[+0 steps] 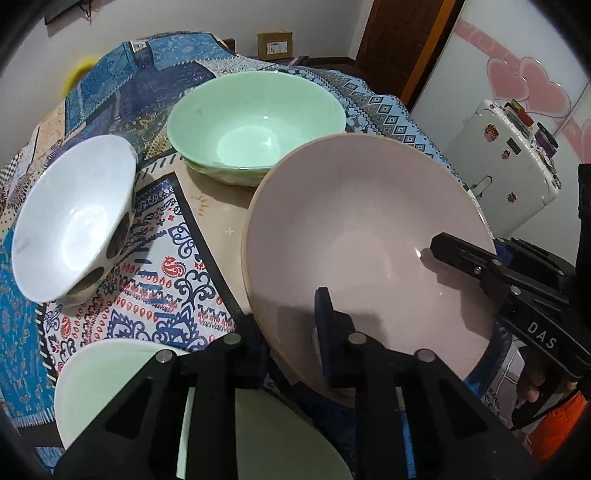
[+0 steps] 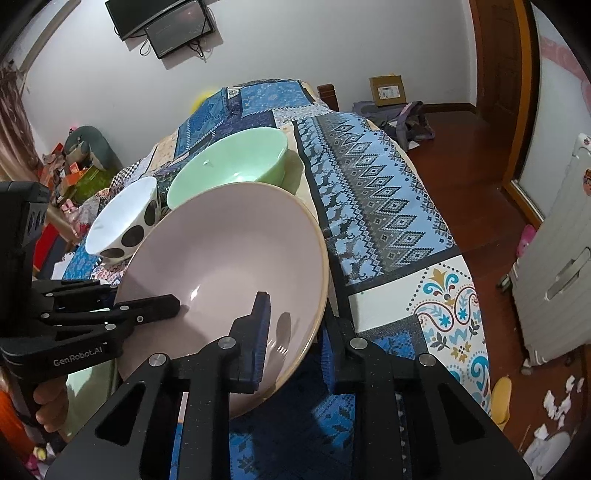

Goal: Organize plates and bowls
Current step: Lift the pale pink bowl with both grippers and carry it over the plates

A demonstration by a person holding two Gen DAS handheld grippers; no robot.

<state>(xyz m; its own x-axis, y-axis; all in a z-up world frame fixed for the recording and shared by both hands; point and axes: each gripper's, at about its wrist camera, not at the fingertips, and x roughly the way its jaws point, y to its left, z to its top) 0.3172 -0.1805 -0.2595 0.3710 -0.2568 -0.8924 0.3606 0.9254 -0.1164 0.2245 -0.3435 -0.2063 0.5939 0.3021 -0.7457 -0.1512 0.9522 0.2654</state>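
A: Which step?

B: Both clamp the wide pink ceramic bowl [image 1: 369, 251] nearest us: left gripper [image 1: 291, 350] on its left rim, right gripper [image 2: 291, 350] opposite.

A: Next?

B: Probably a level lift toward the pale green glass bowl [image 1: 258, 122] behind it.

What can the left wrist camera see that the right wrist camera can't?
Only the left wrist view shows a pale green plate right under the left gripper. Only the right wrist view shows the wall screens and the red-brown floor. Both show the pink bowl, gripped at its rim by both grippers, right gripper included, plus the green bowl and the spotted white bowl.
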